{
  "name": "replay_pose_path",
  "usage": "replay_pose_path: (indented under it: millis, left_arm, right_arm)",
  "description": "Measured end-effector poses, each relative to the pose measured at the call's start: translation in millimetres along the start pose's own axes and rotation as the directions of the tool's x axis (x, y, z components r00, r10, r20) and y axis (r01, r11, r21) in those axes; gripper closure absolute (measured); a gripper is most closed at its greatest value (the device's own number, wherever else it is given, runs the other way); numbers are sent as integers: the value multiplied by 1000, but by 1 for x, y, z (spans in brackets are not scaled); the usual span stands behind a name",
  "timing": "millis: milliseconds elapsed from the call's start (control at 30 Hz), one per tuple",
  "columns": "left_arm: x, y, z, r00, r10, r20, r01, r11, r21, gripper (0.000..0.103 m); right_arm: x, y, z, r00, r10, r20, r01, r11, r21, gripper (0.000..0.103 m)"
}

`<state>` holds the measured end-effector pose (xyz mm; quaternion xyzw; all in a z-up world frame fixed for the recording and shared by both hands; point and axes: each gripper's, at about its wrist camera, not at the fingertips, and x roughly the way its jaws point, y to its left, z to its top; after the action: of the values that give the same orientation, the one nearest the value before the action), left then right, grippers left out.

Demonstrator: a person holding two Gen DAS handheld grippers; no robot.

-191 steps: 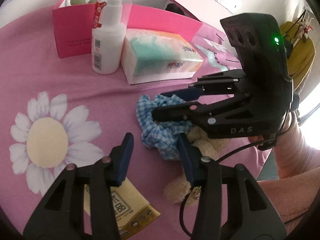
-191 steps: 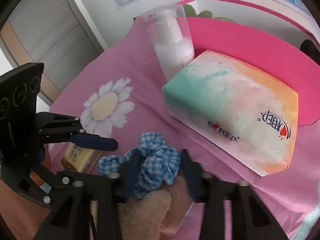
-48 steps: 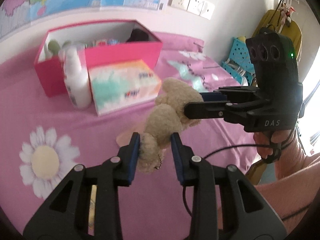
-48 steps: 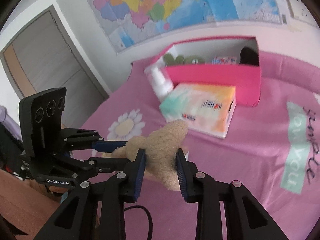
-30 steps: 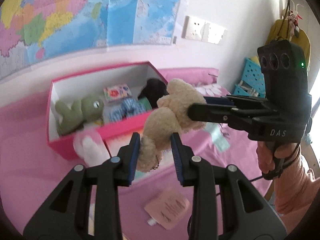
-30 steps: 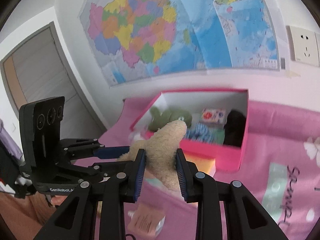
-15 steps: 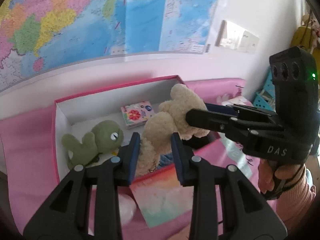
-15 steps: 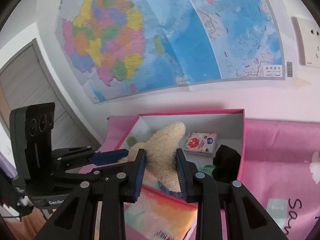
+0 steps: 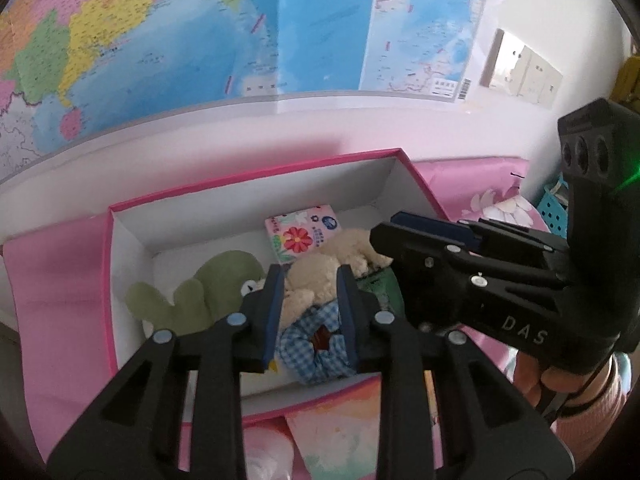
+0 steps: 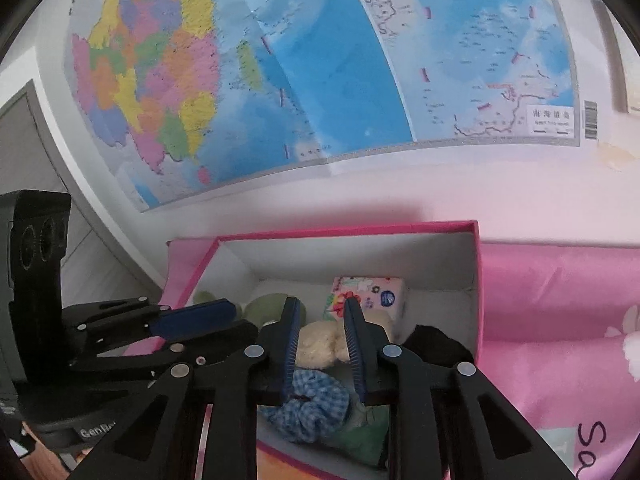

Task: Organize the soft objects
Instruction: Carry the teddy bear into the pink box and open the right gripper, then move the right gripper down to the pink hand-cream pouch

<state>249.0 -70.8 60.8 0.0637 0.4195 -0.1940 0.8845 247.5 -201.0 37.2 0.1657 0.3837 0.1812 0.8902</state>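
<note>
Left wrist view shows the left tool clenched on the cream plush bear, its blue pads pressing the toy's lower body, while the right tool comes in from the right and grips the bear's upper part. A second ago the bear hung in the air in front of the pink box, well above its contents; now it sits low inside the box, resting on the blue checked scrunchie and just beside the green plush toy, with the flowered tissue pack behind it. Right wrist view agrees: the right tool has the bear between its pads and its jaws are closing a little further on the soft fabric, with the scrunchie below and a black item to the right, all within the box's white walls. The left tool reaches in from the left there. Since both hands have carried the bear over the rim and down among the other soft things, the placing step looks nearly complete; what remains, by my reading, is to let go with both tools and lift them clear without dragging the bear or scrunchie back out. A tissue pack lies outside on the pink cover, in front of the box.
</note>
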Motion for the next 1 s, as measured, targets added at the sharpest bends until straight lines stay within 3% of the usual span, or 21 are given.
replay_pose_path:
  millis: [233, 400, 533, 600, 767, 1000]
  left_arm:
    - [-35, -6, -22, 997, -15, 77, 12, 999, 43, 64]
    - [-85, -16, -52, 981, -64, 183, 44, 993, 109, 54]
    - [-115, -20, -83, 968, -136, 211, 107, 984, 142, 51]
    - [-123, -22, -98, 968, -124, 220, 92, 985, 149, 51]
    - [-123, -21, -141, 977, -136, 162, 114, 984, 139, 46]
    - [-90, -25, -193, 992, -125, 0, 124, 989, 85, 46]
  right_arm:
    - [-21, 3, -18, 999, 24, -26, -25, 999, -24, 75]
    - [-61, 13, -33, 995, 99, 6, -99, 994, -38, 70]
    - [-92, 23, -48, 986, 164, 7, -163, 984, -72, 65]
    - [-105, 28, -58, 982, 190, -10, -190, 978, -86, 62]
    - [-123, 33, -86, 974, 219, -60, -224, 969, -104, 61]
    - [-120, 37, -129, 961, 223, -163, -240, 966, -93, 61]
